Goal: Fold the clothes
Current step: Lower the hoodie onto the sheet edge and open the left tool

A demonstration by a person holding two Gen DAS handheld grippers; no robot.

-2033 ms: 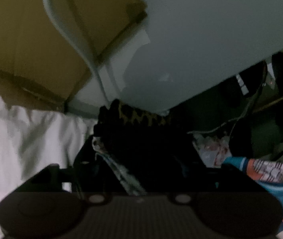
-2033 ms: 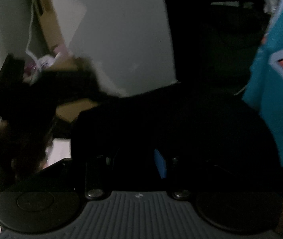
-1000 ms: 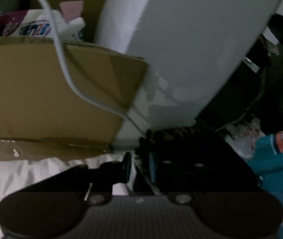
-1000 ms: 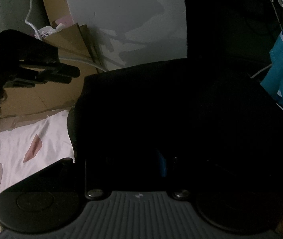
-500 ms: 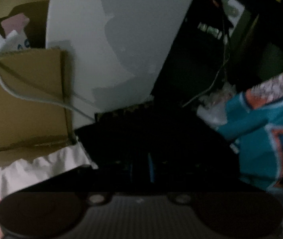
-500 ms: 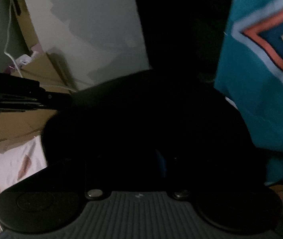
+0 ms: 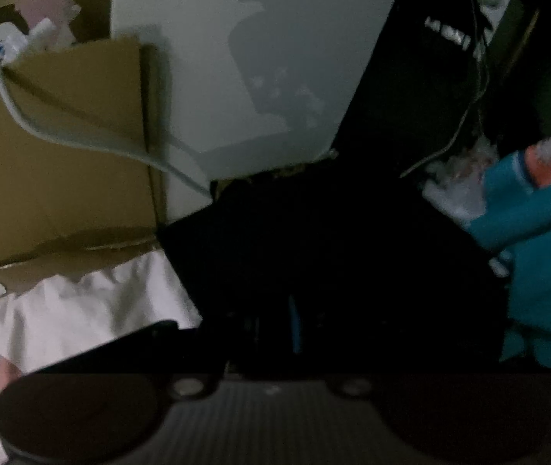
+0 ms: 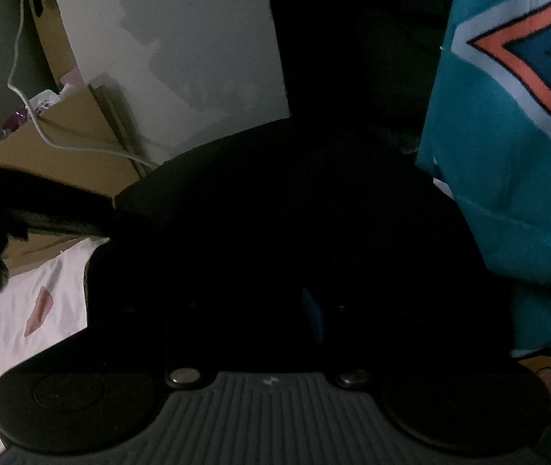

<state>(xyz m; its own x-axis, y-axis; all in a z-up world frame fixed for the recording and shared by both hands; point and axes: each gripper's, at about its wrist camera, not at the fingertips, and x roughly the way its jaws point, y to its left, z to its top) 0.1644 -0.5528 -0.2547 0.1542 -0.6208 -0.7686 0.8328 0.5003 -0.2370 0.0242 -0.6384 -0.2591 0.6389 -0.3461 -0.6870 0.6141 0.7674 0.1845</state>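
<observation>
- Holding the black garment [image 7: 333, 263] taut between the two grippers looks like the step in hand, so the thing to watch is that the edge spanning them stays level and does not sag.
- Both grippers sit buried in dark cloth: the left gripper [image 7: 293, 325] shows only a thin blue strip of a finger, and the right gripper [image 8: 314, 310] the same, so I cannot tell how far either pair of jaws stands apart (a grip on the cloth seems likely, but the frames do not settle it).
- Keeping the two holds at matching corners matters, since an uneven pair gives a skewed crease.
- If the cloth is being brought down onto the white bed sheet [image 7: 81, 310], it should land on a flat part, away from the cardboard box [image 7: 54, 155] and the grey cable [image 7: 81, 141] that crosses it.
- The teal jersey [image 8: 508, 155] hangs just beside the black garment on the right and could get caught up in a fold; steer wide of it.
- The black garment itself is plain and very dark, draped over both grippers in a broad rounded hump in the right wrist view, with a straight slanting edge showing against the sheet in the left wrist view; whether it is already doubled over I cannot tell.
</observation>
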